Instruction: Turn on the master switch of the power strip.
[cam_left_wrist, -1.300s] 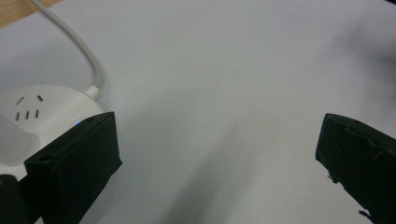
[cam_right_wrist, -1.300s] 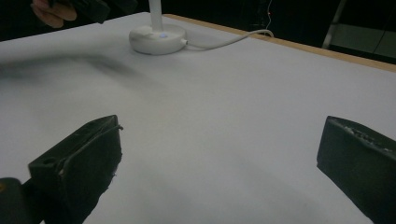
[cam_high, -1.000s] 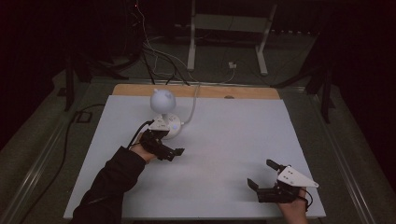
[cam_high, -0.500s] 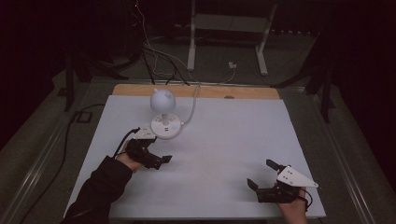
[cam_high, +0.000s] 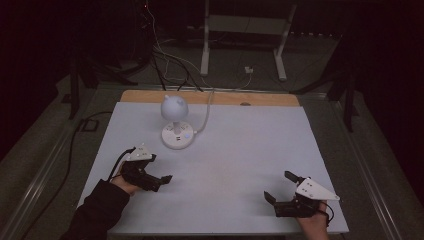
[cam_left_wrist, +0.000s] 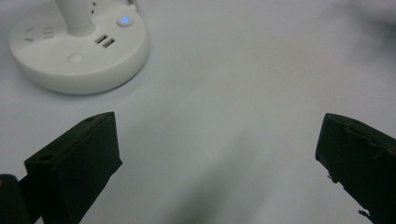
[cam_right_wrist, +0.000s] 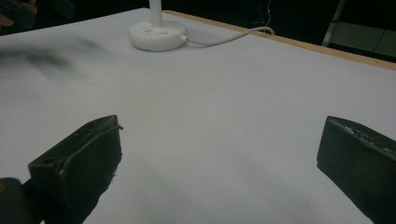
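**Both grippers empty, desk lamp standing at the far left of the table**

The left gripper (cam_high: 161, 181) hovers low over the white table (cam_high: 250, 150) with its jaws spread wide and nothing between them; the right gripper (cam_high: 280, 189) sits near the table's front right corner, jaws likewise apart and empty. From the left gripper the lamp (cam_high: 176, 122) stands near, at about one o'clock in the high view; from the right gripper it is well apart, at roughly ten o'clock. In the left gripper view the lamp's round base (cam_left_wrist: 77, 51) lies at eleven o'clock, just beyond the left jaw, showing a small blue light (cam_left_wrist: 124, 20), two slots beside it and the foot of the stem (cam_left_wrist: 77, 16). A white cord (cam_high: 205, 112) runs from the base toward the table's far edge.

Judged from its looks, the lamp is hard smooth plastic, top-light with a weighted base; the glossy base is too broad and slippery for these jaws, so the slim rigid stem is the likelier hold; the globe head (cam_high: 173, 106) may be fragile, and the cord will drag if the lamp is shifted.
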